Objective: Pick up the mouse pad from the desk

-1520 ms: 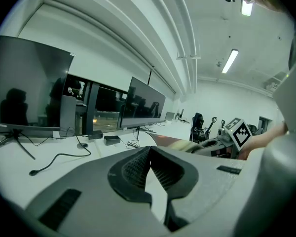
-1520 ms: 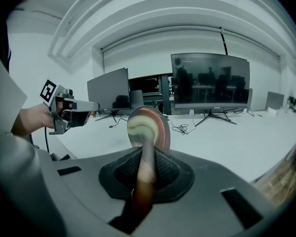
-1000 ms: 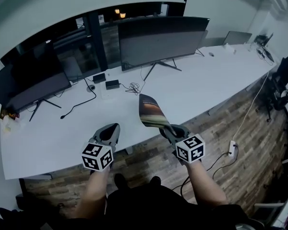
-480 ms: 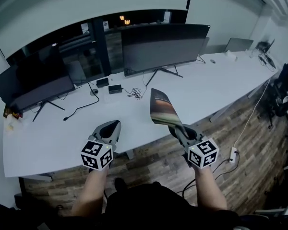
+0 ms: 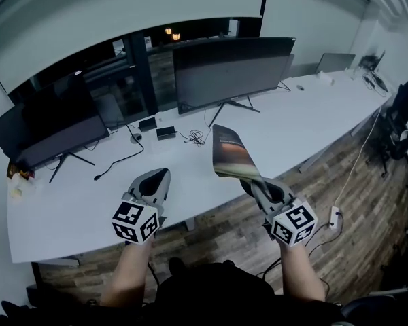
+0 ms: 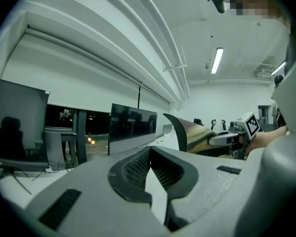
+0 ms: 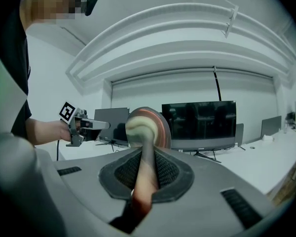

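The mouse pad (image 5: 231, 153), thin with a banded orange and dark print, stands on edge in the air above the front of the white desk (image 5: 75, 202). My right gripper (image 5: 253, 182) is shut on its lower edge. In the right gripper view the mouse pad (image 7: 144, 127) rises curled from between the ribbed pads (image 7: 163, 168). My left gripper (image 5: 158, 180) hovers to the left of it, shut and empty, over the desk's front edge. The left gripper view shows the mouse pad (image 6: 187, 135) and the right gripper (image 6: 227, 138) off to the right.
Two large dark monitors (image 5: 234, 63) (image 5: 51, 124) stand at the back of the desk, with cables and small boxes (image 5: 164, 133) between them. A laptop (image 5: 334, 62) sits at the far right end. An office chair (image 5: 401, 111) and a power strip (image 5: 335, 217) are on the wooden floor.
Both grippers have risen, and the right one has carried the mouse pad higher above the desk. The grip on the pad is unchanged and the left gripper stays shut.
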`<state>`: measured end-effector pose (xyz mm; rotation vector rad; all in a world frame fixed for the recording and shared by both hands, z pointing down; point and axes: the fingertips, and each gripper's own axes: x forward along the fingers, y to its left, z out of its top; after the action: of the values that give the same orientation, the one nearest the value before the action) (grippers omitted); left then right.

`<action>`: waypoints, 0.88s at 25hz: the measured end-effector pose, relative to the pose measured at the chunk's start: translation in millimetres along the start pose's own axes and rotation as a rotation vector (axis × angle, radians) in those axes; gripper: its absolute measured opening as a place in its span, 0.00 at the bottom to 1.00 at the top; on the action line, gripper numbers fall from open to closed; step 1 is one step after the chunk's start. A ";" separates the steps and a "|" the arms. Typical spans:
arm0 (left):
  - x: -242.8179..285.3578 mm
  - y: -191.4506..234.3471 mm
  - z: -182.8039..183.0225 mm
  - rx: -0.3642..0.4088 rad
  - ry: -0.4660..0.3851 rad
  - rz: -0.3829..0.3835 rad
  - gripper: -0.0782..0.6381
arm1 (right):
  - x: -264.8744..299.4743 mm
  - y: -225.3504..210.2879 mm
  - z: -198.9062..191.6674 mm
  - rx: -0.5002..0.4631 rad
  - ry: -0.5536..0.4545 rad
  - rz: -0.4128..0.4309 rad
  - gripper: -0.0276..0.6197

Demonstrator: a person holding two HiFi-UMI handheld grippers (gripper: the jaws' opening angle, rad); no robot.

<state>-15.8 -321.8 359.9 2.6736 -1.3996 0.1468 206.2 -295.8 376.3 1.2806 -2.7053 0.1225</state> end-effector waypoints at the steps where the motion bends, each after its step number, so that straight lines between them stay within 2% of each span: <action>1: 0.3 4.5 0.7 0.004 -0.007 0.012 0.12 | 0.6 -0.4 2.7 -0.007 -0.012 -0.012 0.10; 5: 2.8 11.6 -14.0 0.026 -0.006 0.030 0.12 | 8.0 -3.5 10.5 -0.012 -0.086 -0.067 0.10; 9: 3.0 3.3 -43.1 0.016 0.024 0.004 0.12 | 21.8 4.7 10.0 0.004 -0.133 -0.053 0.10; 13: 1.2 8.0 -59.2 -0.020 0.041 0.032 0.12 | 29.1 13.3 -2.0 0.021 -0.113 -0.023 0.10; 22: -2.9 18.7 -52.6 -0.014 0.030 0.063 0.12 | 22.2 11.9 -7.9 0.028 -0.080 -0.017 0.09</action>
<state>-34.4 -322.1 412.6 2.6058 -1.4716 0.1807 183.8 -304.2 387.6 1.3443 -2.7683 0.1095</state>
